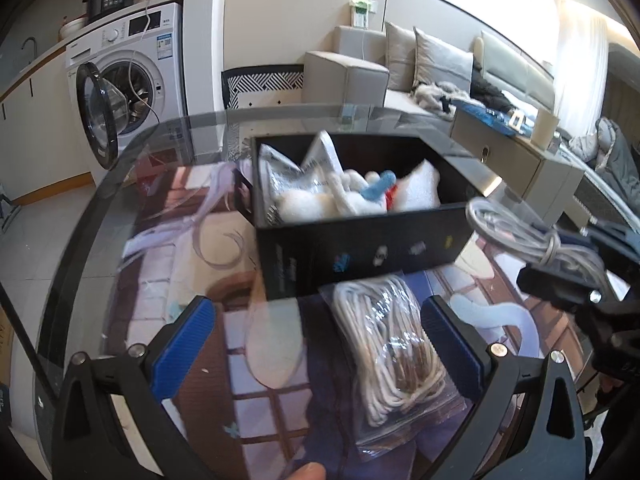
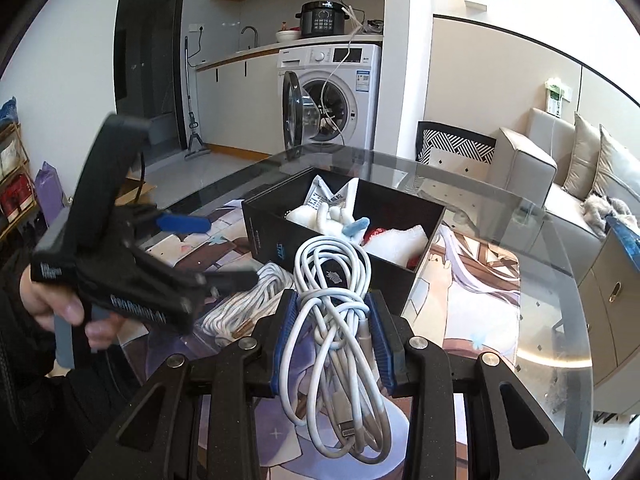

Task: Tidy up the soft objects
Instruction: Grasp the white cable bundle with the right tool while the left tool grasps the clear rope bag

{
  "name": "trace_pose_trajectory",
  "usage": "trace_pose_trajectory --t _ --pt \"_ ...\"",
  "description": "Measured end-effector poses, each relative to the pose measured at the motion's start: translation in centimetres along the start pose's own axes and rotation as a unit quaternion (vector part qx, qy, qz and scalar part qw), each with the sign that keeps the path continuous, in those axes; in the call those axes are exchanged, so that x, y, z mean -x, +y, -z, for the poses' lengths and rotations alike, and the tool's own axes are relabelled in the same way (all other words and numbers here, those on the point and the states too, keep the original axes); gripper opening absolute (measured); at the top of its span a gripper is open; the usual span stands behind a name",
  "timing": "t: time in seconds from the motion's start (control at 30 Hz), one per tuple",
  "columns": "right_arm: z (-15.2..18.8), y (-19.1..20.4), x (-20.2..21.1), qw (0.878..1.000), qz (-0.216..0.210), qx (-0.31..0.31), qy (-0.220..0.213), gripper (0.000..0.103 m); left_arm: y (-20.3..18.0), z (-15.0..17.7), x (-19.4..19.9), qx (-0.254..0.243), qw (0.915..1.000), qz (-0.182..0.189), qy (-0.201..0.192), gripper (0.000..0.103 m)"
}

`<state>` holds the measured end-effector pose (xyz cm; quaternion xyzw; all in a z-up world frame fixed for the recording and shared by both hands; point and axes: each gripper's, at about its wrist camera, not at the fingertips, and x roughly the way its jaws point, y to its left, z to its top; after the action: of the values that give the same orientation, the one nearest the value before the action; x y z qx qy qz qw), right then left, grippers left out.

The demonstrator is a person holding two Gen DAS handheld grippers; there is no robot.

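Right gripper [image 2: 331,320] clamped on white cable bundle [image 2: 332,280], left gripper [image 1: 316,344] wide, empty

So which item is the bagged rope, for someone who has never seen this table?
On the glass table, find the black box of soft things. The bagged rope lies just outside its near wall: a cream coil in clear plastic, unlike the bare white cable the right gripper holds.

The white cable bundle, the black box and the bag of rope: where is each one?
white cable bundle [image 2: 332,312]: right wrist view, on the coils between the blue pads.
black box [image 1: 360,248]: left wrist view, on its near outer wall.
bag of rope [image 1: 392,352]: left wrist view, on the white coils inside the clear bag.
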<state>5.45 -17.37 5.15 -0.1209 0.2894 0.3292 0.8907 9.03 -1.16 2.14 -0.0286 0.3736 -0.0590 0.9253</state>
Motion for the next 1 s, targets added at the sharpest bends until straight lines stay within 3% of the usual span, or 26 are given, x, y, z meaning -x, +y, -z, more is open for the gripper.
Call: trace_pose_trajectory --t 0.47,0.7,0.9,0.97,1.0 --pt "0.2 -0.3 0.2 1.000 -0.003 -0.005 -0.005 0.035 -3.2 1.1 -2.8 -0.027 0.9987 -0.016 0.040 0.103" --pt "0.3 -0.7 -0.2 1.000 -0.005 -0.011 -0.001 0.035 -3.9 0.9 -4.0 -0.035 0.9966 -0.044 0.060 0.103" --pt "0.3 -0.9 -0.3 1.000 -0.003 -0.014 -0.001 0.035 -3.2 1.1 -4.5 -0.014 0.9965 -0.029 0.077 0.103" --pt "0.3 -0.9 -0.3 1.000 -0.002 -0.014 -0.001 0.035 -3.3 1.2 -4.2 -0.021 0.9969 -0.023 0.073 0.097" --pt "0.3 -0.9 -0.3 1.000 -0.002 -0.013 -0.001 0.035 -3.3 1.3 -4.1 -0.025 0.9972 -0.020 0.068 0.087"
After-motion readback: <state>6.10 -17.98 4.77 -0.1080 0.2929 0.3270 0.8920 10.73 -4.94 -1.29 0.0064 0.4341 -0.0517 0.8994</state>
